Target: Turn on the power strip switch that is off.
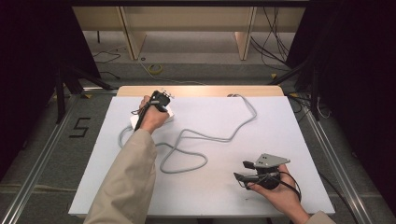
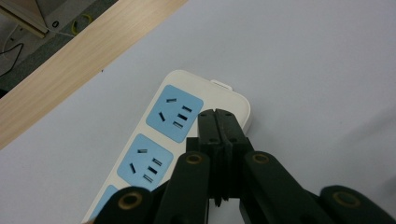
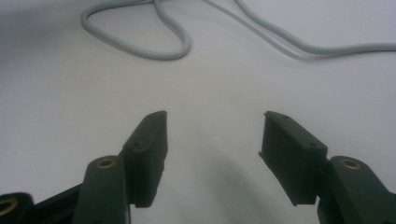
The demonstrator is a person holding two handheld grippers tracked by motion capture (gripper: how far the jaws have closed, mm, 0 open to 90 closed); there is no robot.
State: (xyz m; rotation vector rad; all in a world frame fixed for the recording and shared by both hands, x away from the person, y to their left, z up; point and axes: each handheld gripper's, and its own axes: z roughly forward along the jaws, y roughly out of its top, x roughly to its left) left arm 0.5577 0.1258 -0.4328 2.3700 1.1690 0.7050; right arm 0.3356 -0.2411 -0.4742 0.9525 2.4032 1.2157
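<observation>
two grippers, one power strip half hidden

much of the power strip (image 1: 168, 115) is covered in the high view by the person's left hand (image 1: 150, 116) and the left gripper (image 1: 163, 97), so only a white corner shows at the far left of the table (image 1: 280, 140). in the left gripper view the strip (image 2: 187, 107) is cut off at the bottom edge and partly behind the jaws; two blue socket panels show whole and a third only as a sliver. whether the jaw tips touch the strip's top cannot be told.

the left gripper (image 2: 218, 114) has its jaws pressed together with nothing between them, just over the strip's right side near its rounded end. the left forearm, in a beige sleeve (image 1: 128, 182), reaches from the near edge up to the far left.

the right hand (image 1: 275, 189) rests at the near right of the table, holding the right gripper (image 1: 243, 170) pointed left, low over the surface. its jaws (image 3: 212, 126) stand wide apart and empty.

a grey cable (image 1: 201, 135) winds in loops across the middle of the table; its loops (image 3: 154, 46) lie beyond the right gripper's jaws, well apart from them.
</observation>
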